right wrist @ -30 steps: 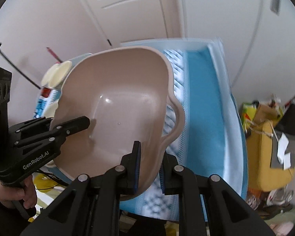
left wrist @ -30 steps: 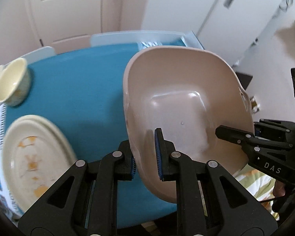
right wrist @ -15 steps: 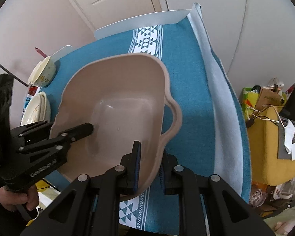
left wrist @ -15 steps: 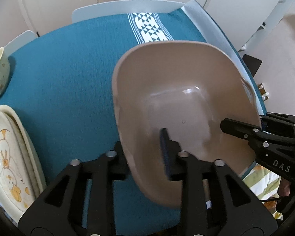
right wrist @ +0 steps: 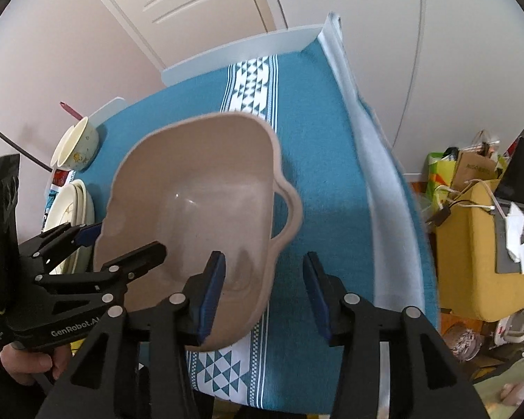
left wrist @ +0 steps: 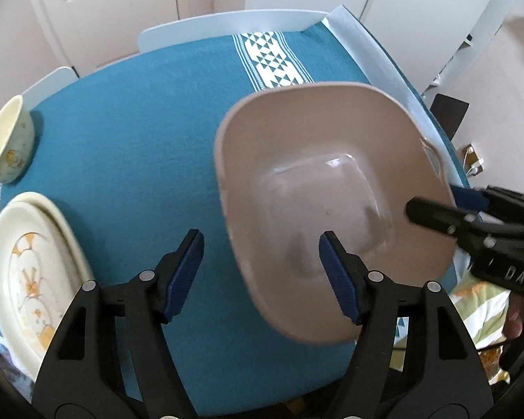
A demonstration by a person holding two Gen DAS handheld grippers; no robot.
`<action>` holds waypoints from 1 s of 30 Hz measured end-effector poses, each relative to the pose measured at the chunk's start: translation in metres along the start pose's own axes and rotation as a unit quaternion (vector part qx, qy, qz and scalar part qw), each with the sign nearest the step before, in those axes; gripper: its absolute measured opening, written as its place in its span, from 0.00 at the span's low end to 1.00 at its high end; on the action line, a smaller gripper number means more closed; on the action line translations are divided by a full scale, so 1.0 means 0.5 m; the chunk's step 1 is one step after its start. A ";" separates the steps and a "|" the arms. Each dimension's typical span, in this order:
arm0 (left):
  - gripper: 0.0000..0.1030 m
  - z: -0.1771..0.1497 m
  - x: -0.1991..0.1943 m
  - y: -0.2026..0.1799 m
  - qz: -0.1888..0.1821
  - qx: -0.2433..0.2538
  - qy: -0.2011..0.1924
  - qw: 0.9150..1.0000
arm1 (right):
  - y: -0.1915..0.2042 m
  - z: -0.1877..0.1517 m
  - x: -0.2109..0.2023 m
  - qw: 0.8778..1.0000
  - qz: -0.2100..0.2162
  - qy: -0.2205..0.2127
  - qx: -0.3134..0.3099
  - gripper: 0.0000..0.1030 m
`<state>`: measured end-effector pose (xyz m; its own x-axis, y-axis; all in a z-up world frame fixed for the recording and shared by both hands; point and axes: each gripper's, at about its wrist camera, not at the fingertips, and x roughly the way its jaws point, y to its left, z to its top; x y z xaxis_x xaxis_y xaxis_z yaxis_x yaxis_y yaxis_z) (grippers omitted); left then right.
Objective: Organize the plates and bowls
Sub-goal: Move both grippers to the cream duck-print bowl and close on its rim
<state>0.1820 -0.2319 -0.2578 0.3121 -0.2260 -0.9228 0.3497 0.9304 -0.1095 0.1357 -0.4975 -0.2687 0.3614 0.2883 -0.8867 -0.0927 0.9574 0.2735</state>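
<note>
A beige plastic basin (left wrist: 314,181) (right wrist: 199,188) with side handles sits on the teal tablecloth (left wrist: 139,122). My left gripper (left wrist: 262,272) (right wrist: 120,241) straddles its left rim. The jaws are opening, and the blue pads stand off the rim on both sides. My right gripper (right wrist: 263,289) (left wrist: 443,202) straddles the opposite rim near a handle. Its jaws are also opening, with no pad touching the basin. A stack of cream plates (left wrist: 28,272) (right wrist: 73,209) with a cartoon print lies at the table's left. A cream bowl (left wrist: 7,143) (right wrist: 77,146) stands behind them.
White chair backs (left wrist: 227,24) line the table's far edge, below a door. The table's right edge (right wrist: 384,209) drops to a floor cluttered with a yellow bag (right wrist: 471,244) and boxes. A hand (right wrist: 28,363) grips the left gripper's handle.
Both grippers were shut on the basin's rim and have let go, their jaws spreading apart. The basin has come down from a tilted, lifted pose onto the tablecloth.
</note>
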 end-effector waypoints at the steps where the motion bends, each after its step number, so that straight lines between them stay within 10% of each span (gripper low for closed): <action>1: 0.64 0.000 -0.008 0.003 0.001 -0.001 -0.001 1.000 | 0.004 0.003 -0.015 1.000 -0.006 -0.005 -0.002 0.41; 7: 0.64 0.002 -0.119 0.050 0.024 -0.015 -0.049 0.998 | 0.076 0.048 -0.140 0.996 0.005 -0.071 -0.053 0.42; 10: 0.64 0.008 -0.221 0.085 0.056 -0.028 -0.112 0.992 | 0.135 0.085 -0.188 0.990 0.033 -0.108 -0.088 0.71; 12: 0.87 0.012 -0.290 0.116 0.087 -0.045 -0.157 0.983 | 0.177 0.108 -0.205 0.984 0.060 -0.127 -0.108 0.95; 16: 1.00 0.017 -0.369 0.183 0.144 -0.074 -0.213 0.964 | 0.284 0.141 -0.219 0.962 0.104 -0.182 -0.175 0.99; 30: 1.00 0.057 -0.317 0.578 0.144 -0.205 -0.124 0.960 | 0.573 0.290 -0.041 0.966 0.074 -0.119 -0.219 0.99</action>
<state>0.2586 0.0648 -0.1325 0.5628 0.0432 -0.8255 -0.1447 0.9884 -0.0469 0.2362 -0.2317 -0.1180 0.5122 0.4598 -0.7254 -0.5244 0.8363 0.1597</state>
